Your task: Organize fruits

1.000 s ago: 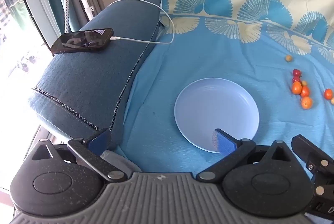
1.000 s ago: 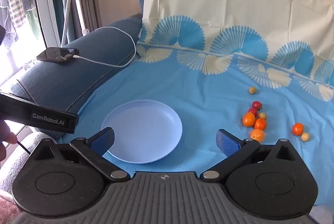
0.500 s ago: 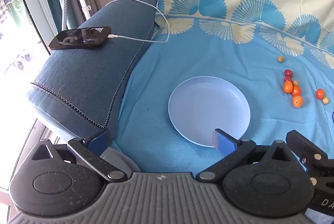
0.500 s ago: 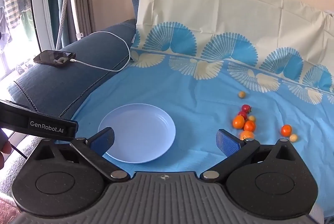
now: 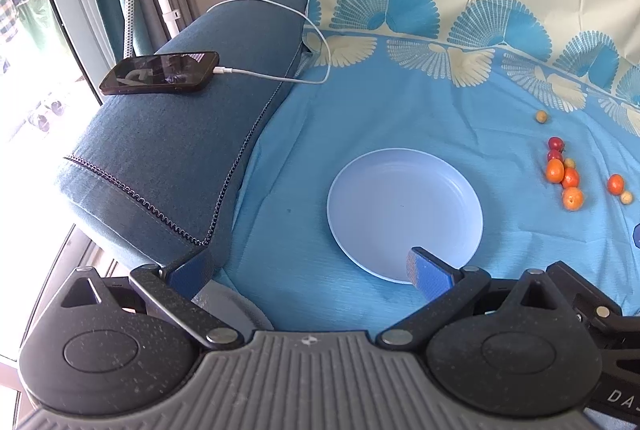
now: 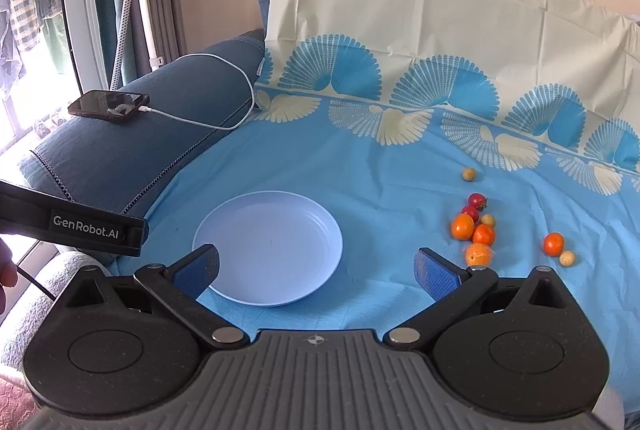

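Fingers [image 5: 192, 268] of the left gripper [image 5: 310, 266] are spreading wide, gripping nothing, left of the plate [image 5: 404, 213]. Right gripper [image 6: 318, 266] is likewise gaping empty over the plate's near rim, while the fruits [image 6: 474, 230] are lying right of the plate.

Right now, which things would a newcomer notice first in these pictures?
The empty pale blue plate lies mid-cloth, with small orange, red and yellowish fruits scattered on the cloth to its right. A phone charges on the sofa arm at left; both grippers, left and right, are open.
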The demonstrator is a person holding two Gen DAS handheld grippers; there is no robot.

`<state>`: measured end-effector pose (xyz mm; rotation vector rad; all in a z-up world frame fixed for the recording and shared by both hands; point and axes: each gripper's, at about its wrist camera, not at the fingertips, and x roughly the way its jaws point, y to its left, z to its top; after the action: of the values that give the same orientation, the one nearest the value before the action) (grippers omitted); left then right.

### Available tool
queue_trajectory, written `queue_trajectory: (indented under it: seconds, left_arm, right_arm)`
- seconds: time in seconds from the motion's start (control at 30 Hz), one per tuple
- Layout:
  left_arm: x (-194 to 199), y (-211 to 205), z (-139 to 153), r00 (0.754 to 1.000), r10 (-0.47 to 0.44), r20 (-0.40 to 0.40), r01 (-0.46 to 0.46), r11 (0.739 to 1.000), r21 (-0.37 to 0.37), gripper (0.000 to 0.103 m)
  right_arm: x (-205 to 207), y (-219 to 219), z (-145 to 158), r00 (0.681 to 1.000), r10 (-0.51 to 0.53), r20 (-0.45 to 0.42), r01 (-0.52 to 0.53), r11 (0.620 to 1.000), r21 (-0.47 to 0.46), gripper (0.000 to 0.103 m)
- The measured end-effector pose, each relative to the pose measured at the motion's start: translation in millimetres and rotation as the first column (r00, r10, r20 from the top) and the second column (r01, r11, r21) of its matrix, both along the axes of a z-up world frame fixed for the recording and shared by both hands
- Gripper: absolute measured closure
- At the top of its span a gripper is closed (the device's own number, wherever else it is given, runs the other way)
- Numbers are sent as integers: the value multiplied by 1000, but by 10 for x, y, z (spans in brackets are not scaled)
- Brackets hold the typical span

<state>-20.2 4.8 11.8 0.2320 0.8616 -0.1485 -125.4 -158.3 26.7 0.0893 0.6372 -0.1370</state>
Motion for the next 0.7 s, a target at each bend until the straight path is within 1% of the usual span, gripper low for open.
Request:
queue_trajectory:
  seconds: [0.27,0.7]
  left_arm:
    - [-8,-8,25,1000,-5,14,5,1000,-3,0]
    - [3,1,33,1000,6,8,-6,1000,-2,0]
  right_arm:
    - [9,4,-20,1000,-3,-4,3,1000,6,0]
    - [1,-13,-36,1000,3,-7,-3,1000,8,0]
